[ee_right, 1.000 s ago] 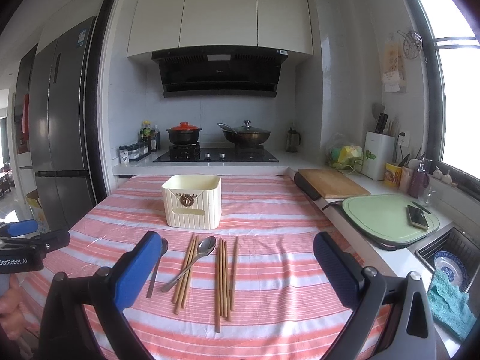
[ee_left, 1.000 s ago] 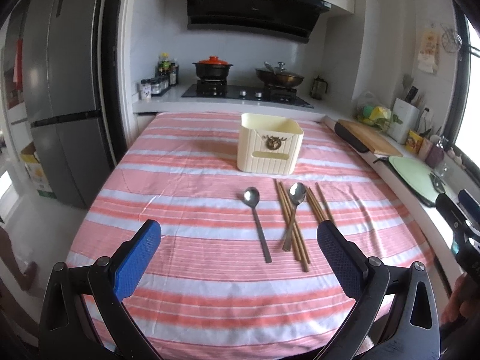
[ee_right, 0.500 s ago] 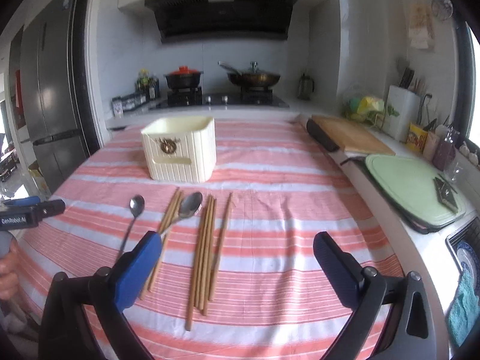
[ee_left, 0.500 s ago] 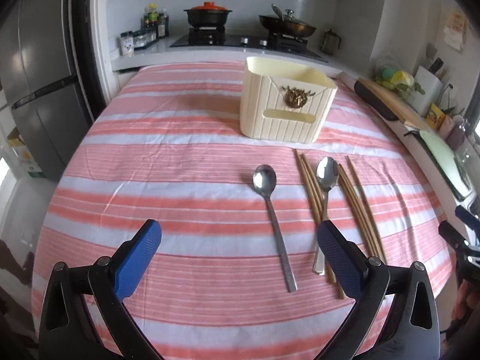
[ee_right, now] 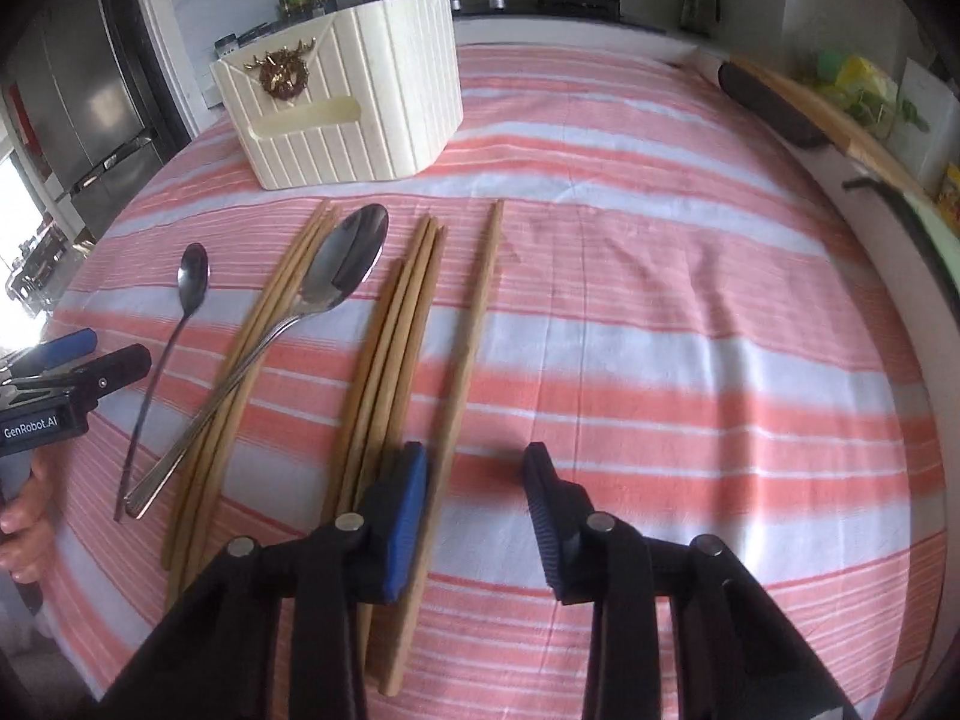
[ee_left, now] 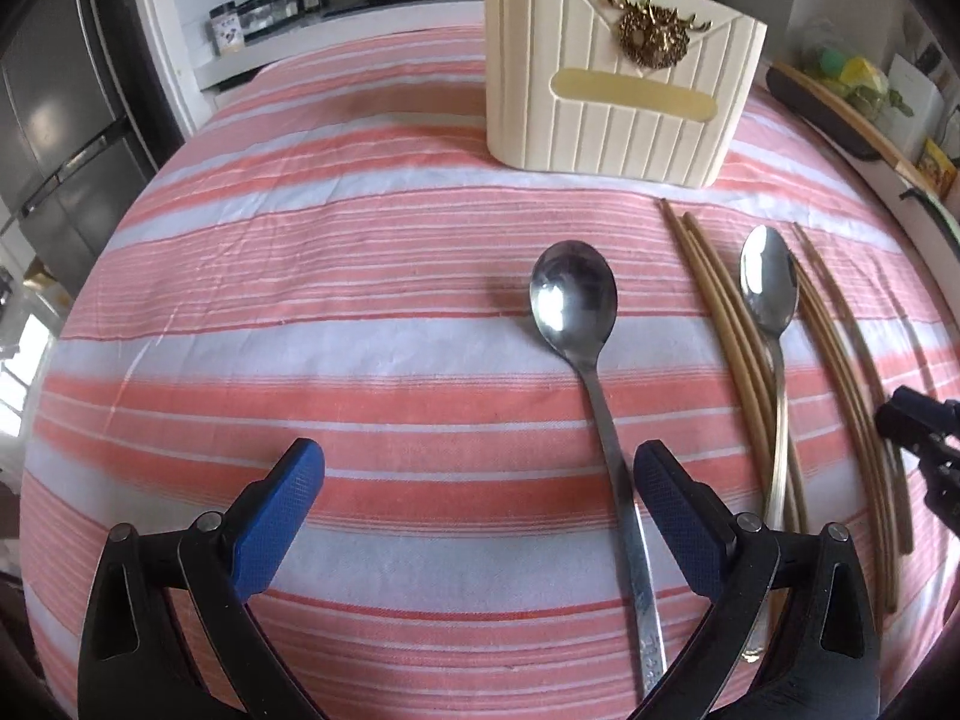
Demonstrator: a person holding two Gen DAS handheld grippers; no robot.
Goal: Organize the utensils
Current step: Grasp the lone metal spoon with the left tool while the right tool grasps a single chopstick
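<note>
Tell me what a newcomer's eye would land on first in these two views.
First, the cream utensil holder with its gold ornament, standing at the far end of the pink-striped tablecloth. Then the two shiny spoons and the wooden chopsticks lying in rows in front of it, one spoon resting across some chopsticks. Nearest, the blue-padded right hand-held gripper, its jaws just narrowed, sits beside a single chopstick, not gripping anything.

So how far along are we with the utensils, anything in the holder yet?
Nothing looks done: both spoons and the chopsticks lie on the striped tablecloth, in front of the cream holder. The right claw, jaws just narrowing, straddles the single chopstick without gripping it; the left claw is open over the nearer spoon's handle. Everything remains.
</note>
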